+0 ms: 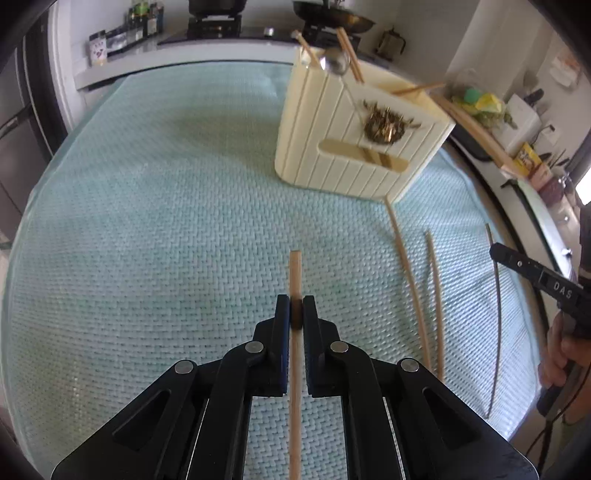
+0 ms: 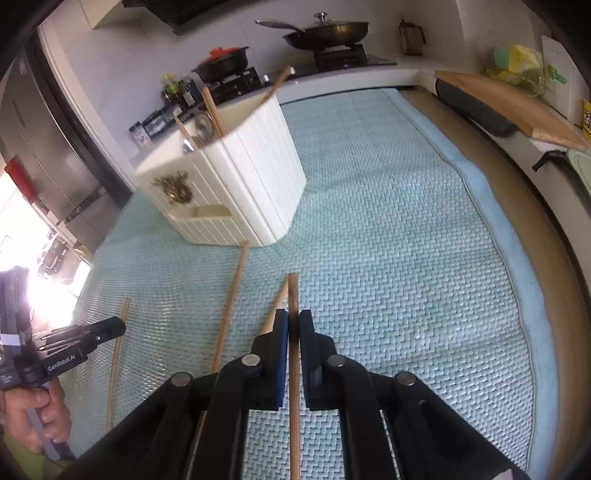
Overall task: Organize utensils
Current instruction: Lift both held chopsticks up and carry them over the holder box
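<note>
1. My left gripper (image 1: 295,310) is clamped on a pale wooden chopstick (image 1: 294,273). The stick runs straight along the line of the fingers, its blunt end poking out past the tips, its other end running back under the claw and out of the bottom of the left wrist view.
2. My right gripper (image 2: 293,325) is pressed tight on a darker wooden chopstick (image 2: 293,295), held the same way: lengthwise between the pads, tip forward, tail out of frame below.
3. In the left wrist view the dark chopstick shows as a thin dark line (image 1: 496,314) passing the nose of the right gripper (image 1: 496,253).
4. In the right wrist view the left gripper (image 2: 120,326) sits at the left edge, a hand (image 2: 37,417) wrapped round its handle, with the pale chopstick (image 2: 116,362) crossing its tip.
5. Two more pale chopsticks lie flat on the light green woven mat (image 1: 166,221). One (image 1: 406,266) starts just at the base corner of the holder; the other (image 1: 436,295) lies beside it, apart from it.
6. The cream ribbed utensil holder (image 1: 332,147) stands upright on the mat, well ahead of both claws. A gold ornament (image 1: 384,127) is on its front.
7. Several chopsticks (image 1: 349,51) and a metal spoon (image 1: 334,62) already lean inside the holder.
8. Beyond the mat, a lidded frying pan (image 2: 328,31) sits on a stove.
</note>
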Motion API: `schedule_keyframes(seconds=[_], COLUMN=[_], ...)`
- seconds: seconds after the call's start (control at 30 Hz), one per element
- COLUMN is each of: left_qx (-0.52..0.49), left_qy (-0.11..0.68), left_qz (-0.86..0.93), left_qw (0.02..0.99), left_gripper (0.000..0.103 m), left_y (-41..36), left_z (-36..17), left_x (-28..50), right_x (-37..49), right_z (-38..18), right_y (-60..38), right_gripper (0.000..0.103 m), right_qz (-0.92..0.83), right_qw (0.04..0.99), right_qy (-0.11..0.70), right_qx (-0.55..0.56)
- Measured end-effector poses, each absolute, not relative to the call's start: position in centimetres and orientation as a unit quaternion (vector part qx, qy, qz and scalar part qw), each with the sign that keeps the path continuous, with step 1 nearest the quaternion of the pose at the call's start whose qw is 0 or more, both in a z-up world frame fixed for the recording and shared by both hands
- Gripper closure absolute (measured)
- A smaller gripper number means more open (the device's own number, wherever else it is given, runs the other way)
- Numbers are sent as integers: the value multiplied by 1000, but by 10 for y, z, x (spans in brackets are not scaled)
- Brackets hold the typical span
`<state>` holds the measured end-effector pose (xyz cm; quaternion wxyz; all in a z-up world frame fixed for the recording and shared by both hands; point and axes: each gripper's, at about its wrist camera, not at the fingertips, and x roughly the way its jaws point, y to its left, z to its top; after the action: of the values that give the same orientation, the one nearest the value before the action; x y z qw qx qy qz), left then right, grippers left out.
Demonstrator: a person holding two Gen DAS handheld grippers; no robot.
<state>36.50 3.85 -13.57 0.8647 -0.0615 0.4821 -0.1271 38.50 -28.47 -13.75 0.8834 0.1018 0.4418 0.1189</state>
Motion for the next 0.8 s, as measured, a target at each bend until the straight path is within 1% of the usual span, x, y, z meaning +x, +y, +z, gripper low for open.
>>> schedule_keyframes(seconds=[0.17,0.3,0.47,0.6,0.8], left_qx=[-83,-93,-109,-98,-101], left_qy=[416,369,329,293,278], left_qz=[-145,-159,-164,-154,-156], left_qw=[894,911,924,939,943], left_gripper=[99,99,99,99,99], left_y=[57,62,62,56,58], left_z=[-70,-36,-17,-4,7], left_x=[339,311,291,281,282], right_x=[350,316,285,271,270], right_z=[-85,-43,-15,0,14], right_y=[-291,-273,-259,-245,-236], right_gripper=[97,97,97,97,97], right_qz=[156,175,184,181,183], right_qw=[906,927,944,955,959], right_qy=[377,318,261,227,213], right_qx=[110,95,80,54,40])
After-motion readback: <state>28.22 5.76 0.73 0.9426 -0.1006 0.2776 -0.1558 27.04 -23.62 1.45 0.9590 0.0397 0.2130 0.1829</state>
